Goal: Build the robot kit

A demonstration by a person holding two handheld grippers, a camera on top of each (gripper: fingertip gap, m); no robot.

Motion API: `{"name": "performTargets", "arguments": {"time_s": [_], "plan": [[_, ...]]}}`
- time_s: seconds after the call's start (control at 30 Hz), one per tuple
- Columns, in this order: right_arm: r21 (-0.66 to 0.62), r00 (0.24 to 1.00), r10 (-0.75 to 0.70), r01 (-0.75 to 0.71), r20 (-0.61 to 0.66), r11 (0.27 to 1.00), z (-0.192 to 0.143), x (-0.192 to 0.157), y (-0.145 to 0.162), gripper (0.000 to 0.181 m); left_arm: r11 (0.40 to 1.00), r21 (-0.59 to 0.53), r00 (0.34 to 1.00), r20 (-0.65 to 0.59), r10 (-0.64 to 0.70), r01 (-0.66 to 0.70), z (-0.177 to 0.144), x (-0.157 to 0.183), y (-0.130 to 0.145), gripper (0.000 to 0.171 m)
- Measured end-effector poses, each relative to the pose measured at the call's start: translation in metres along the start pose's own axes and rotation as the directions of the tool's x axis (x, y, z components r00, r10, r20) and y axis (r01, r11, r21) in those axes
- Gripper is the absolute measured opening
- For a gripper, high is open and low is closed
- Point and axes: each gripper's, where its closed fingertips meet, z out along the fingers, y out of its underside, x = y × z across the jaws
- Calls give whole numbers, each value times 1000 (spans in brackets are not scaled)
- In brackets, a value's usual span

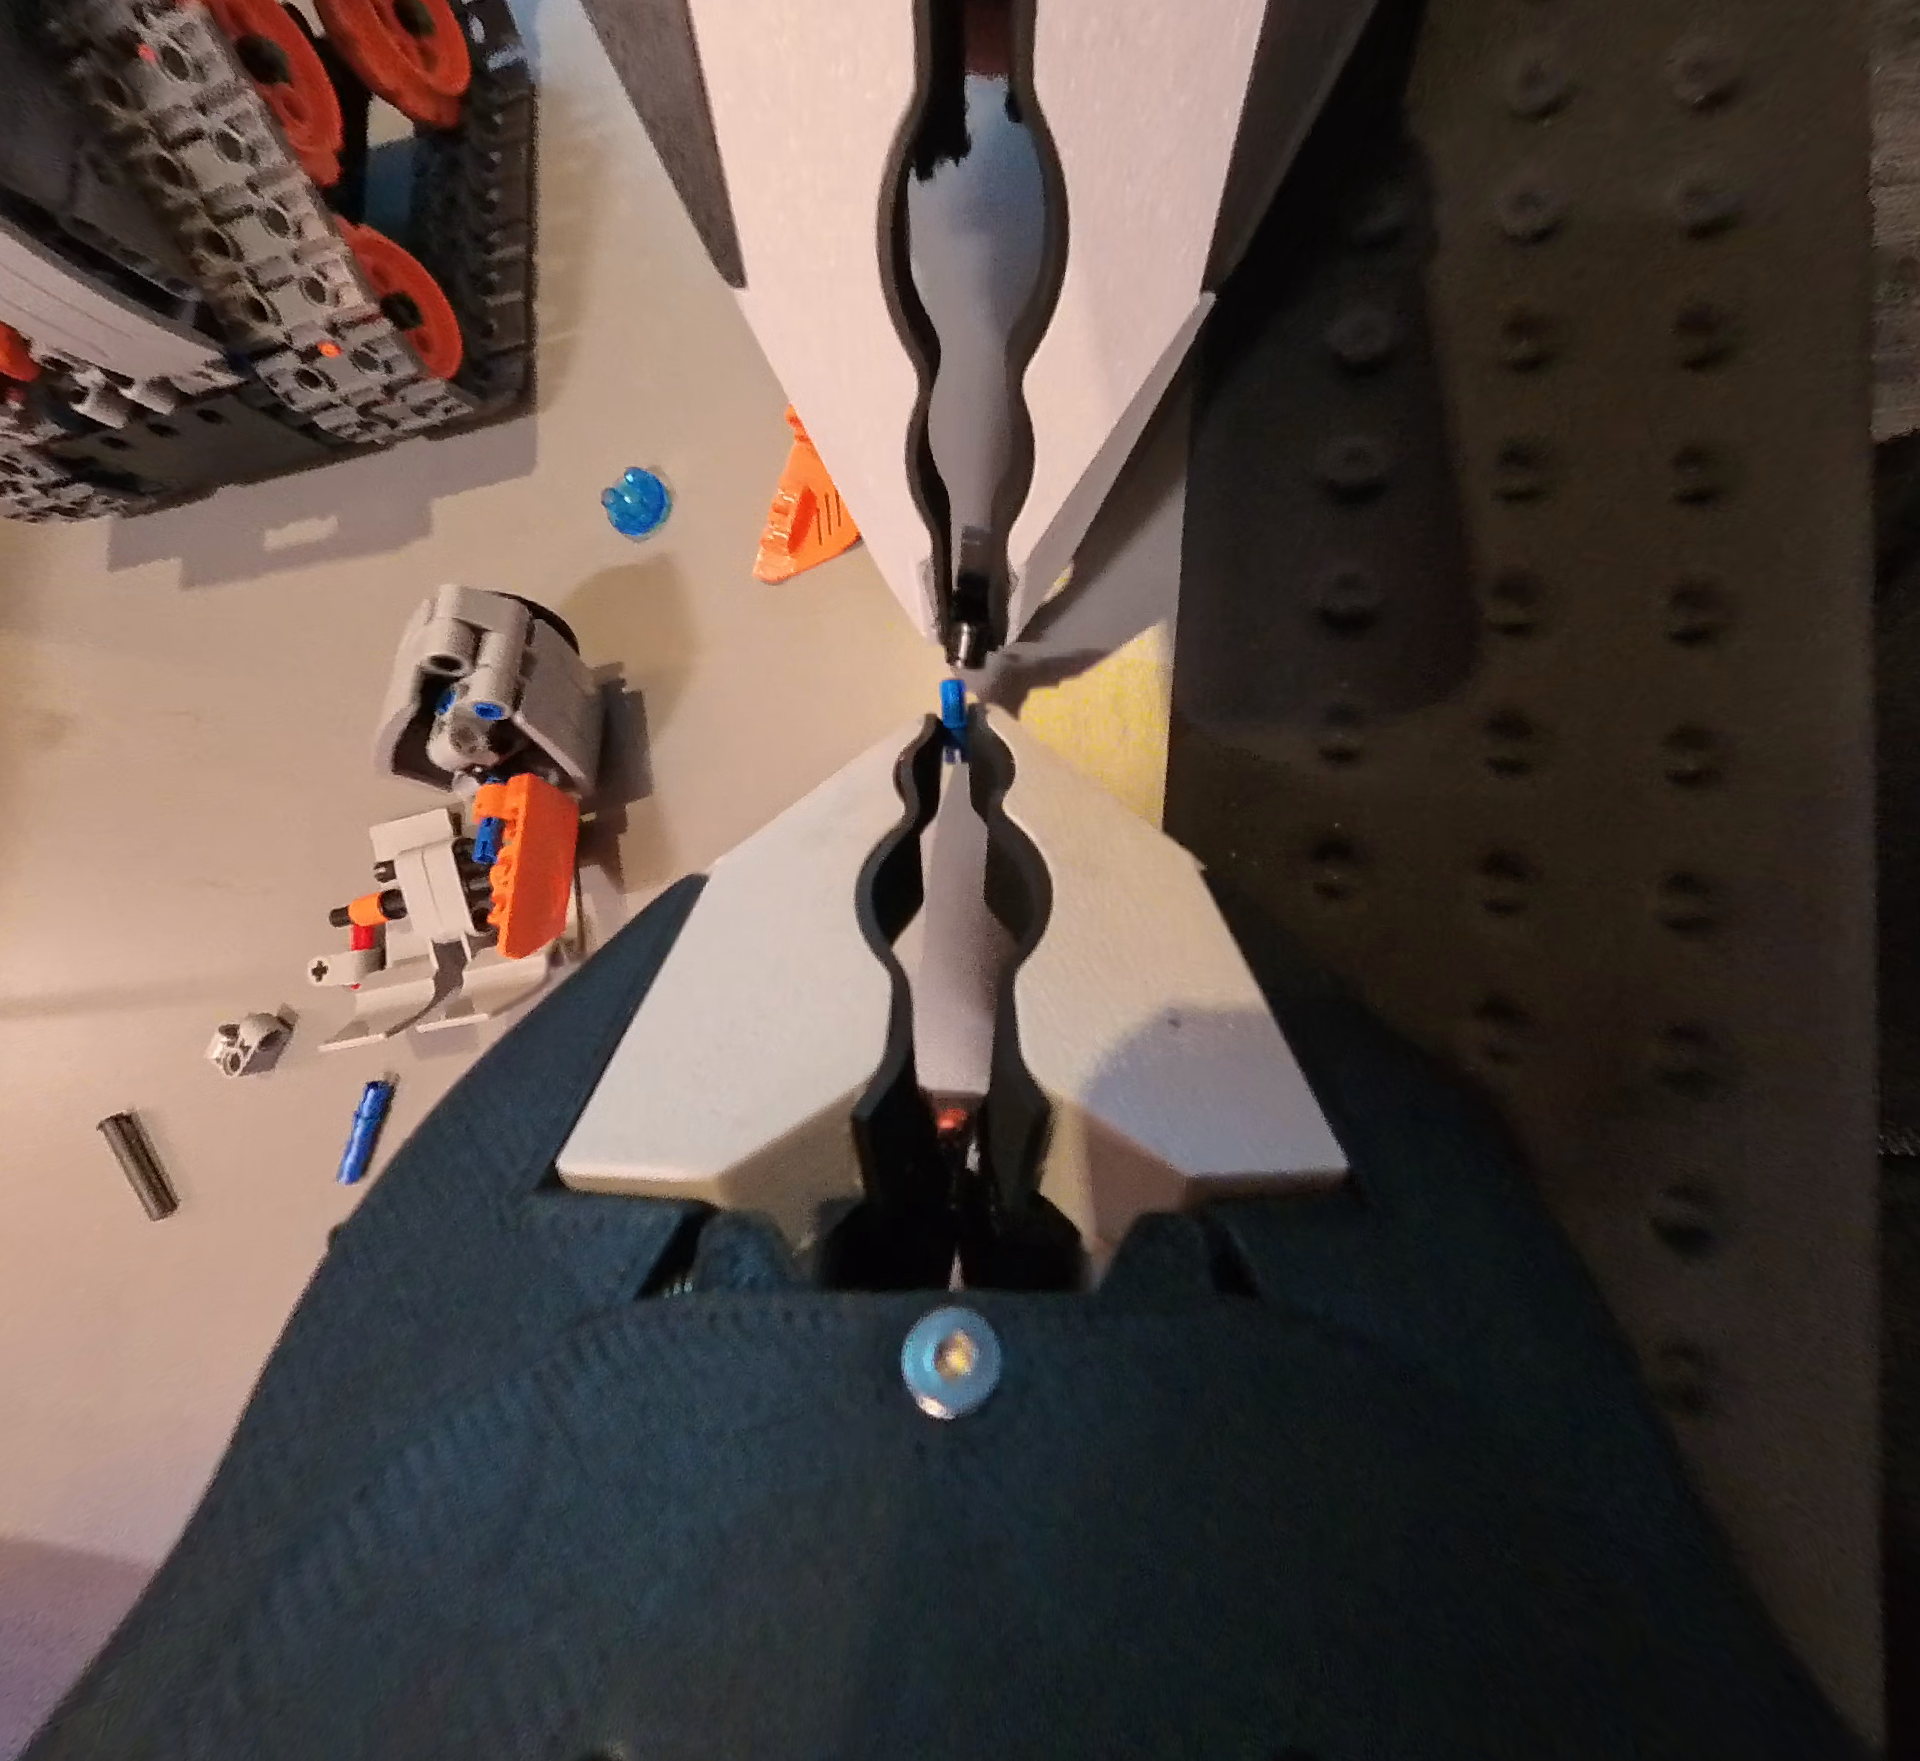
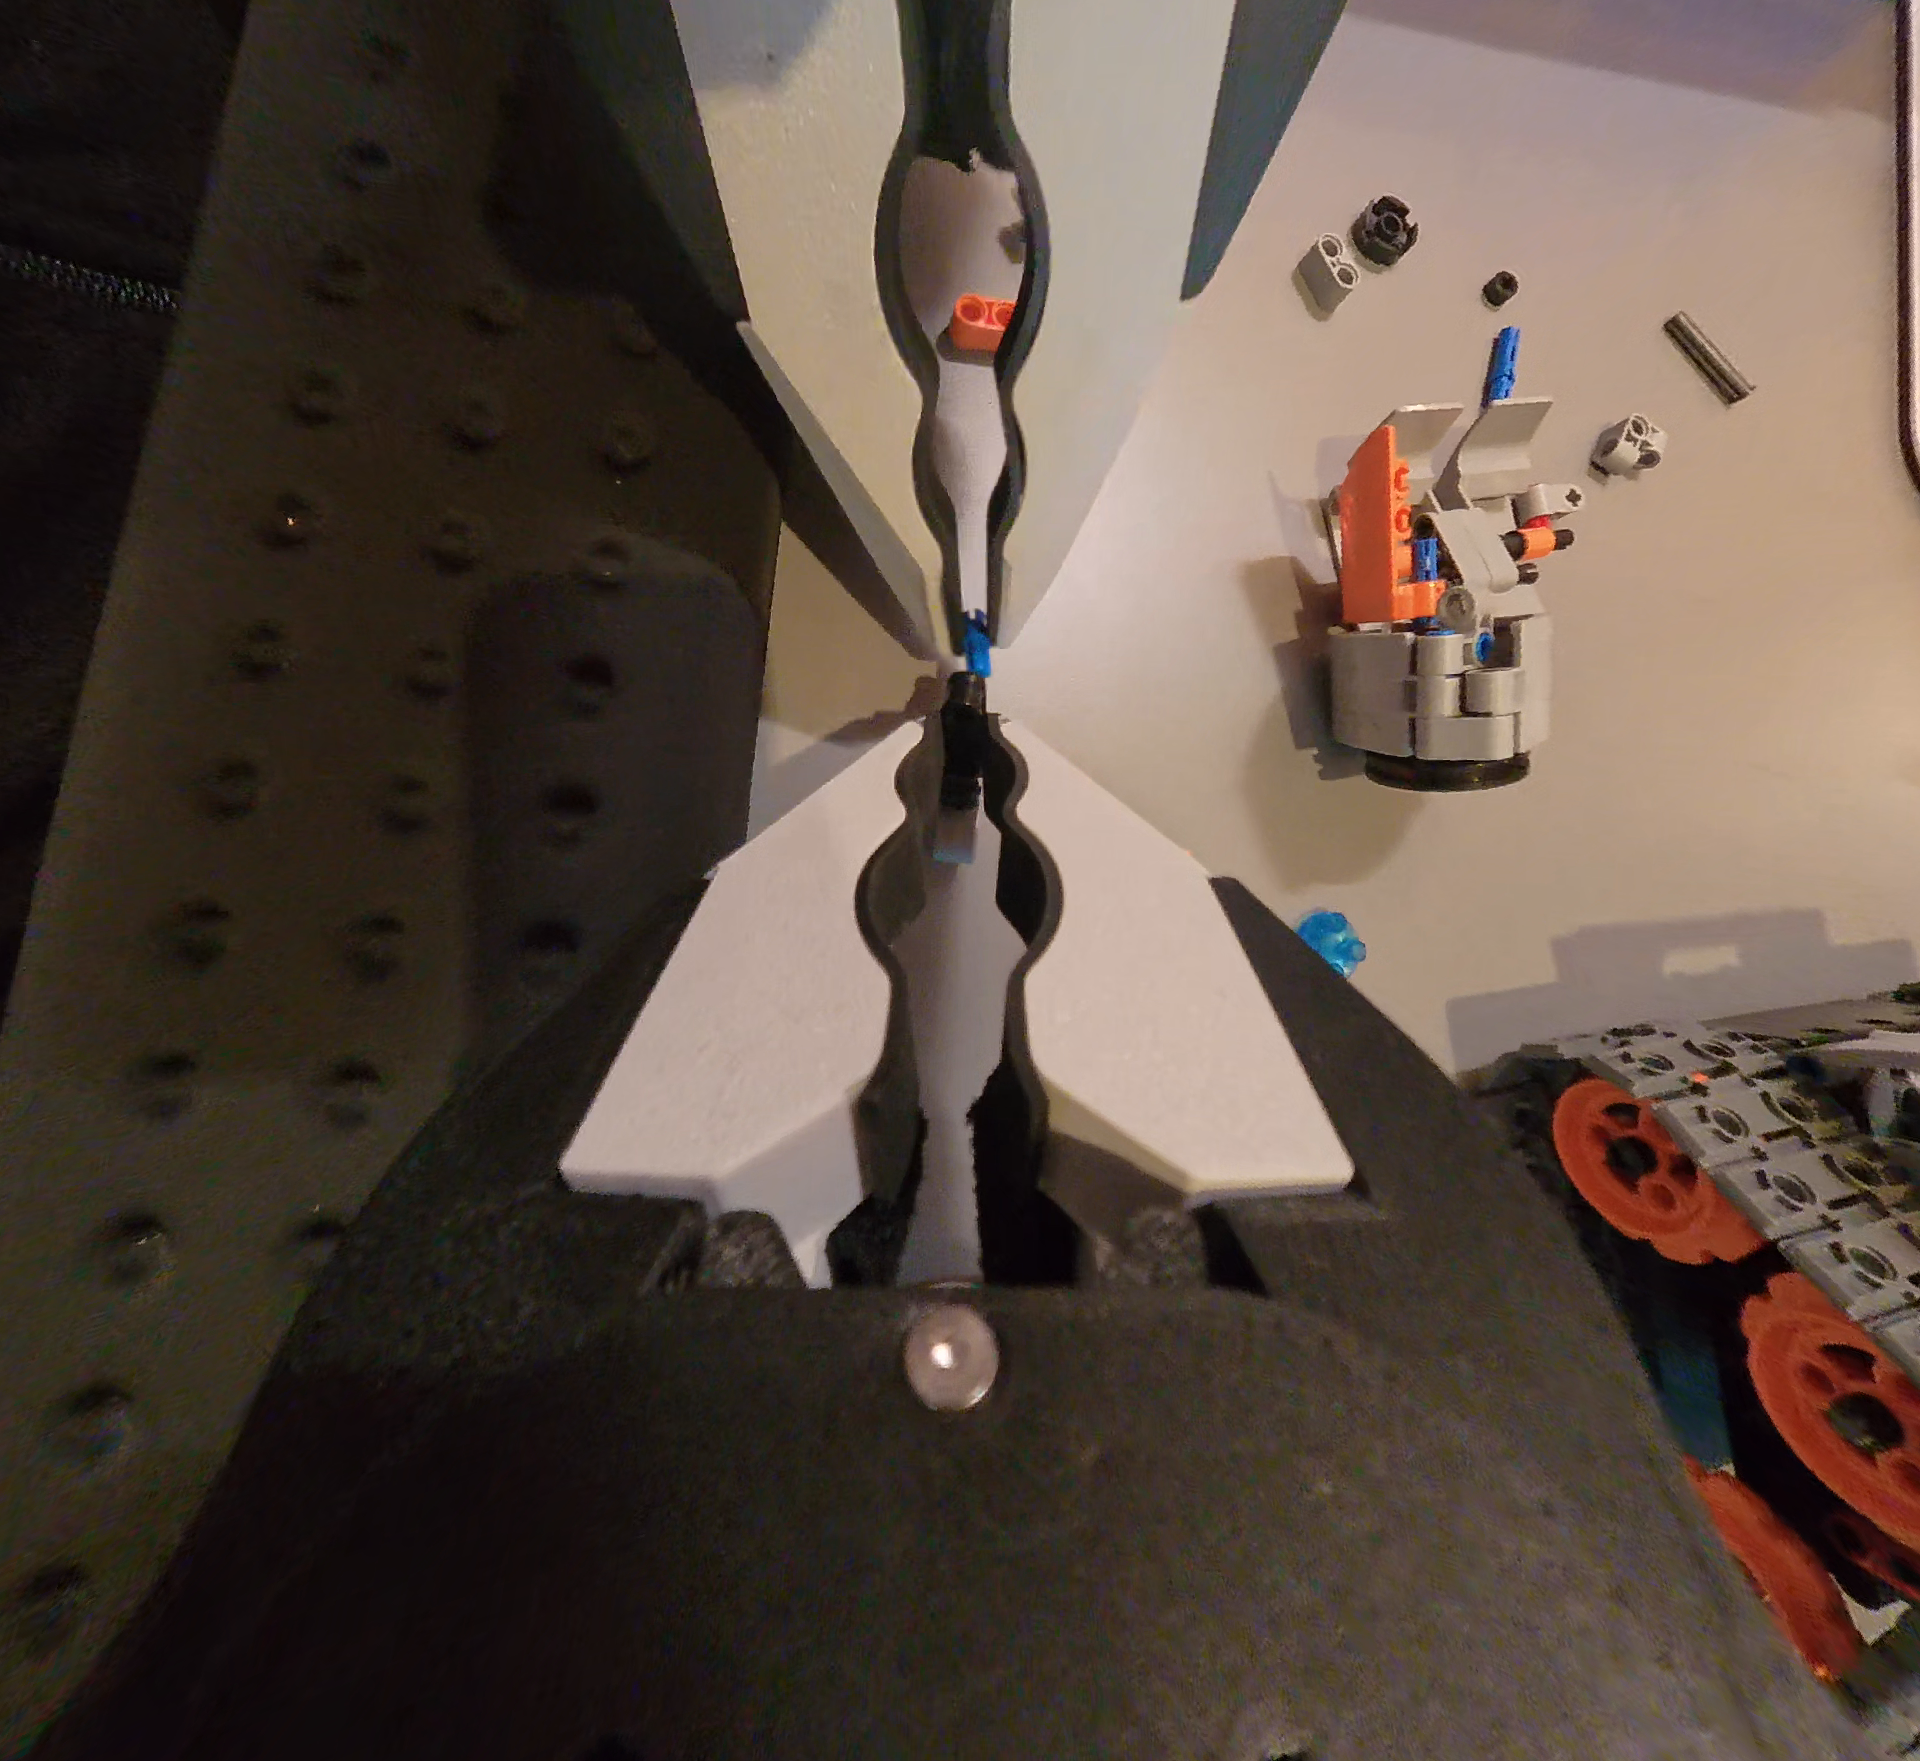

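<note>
My two grippers face each other tip to tip above a beige table. My left gripper is shut on a small blue pin that sticks out past its tips. My right gripper comes in from the top of the left wrist view, shut on a small black pin. In the right wrist view, my right gripper holds the black pin, and the left gripper holds the blue pin opposite it. The two pins are end to end, with a small gap or just touching.
On the table lie a tracked model with orange wheels, a grey and orange sub-assembly, a clear blue round stud, a loose blue pin, a black tube and grey connectors. A dark dimpled panel stands beside the grippers. The tips of both grippers are at nearly the same place.
</note>
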Motion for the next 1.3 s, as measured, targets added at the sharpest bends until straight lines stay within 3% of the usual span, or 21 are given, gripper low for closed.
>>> {"name": "performTargets", "arguments": {"time_s": [1.3], "plan": [[-43,999,-46,47,26,998,2,-2,1,4,987,3,986,52,161,-161,6,6,0,1]]}}
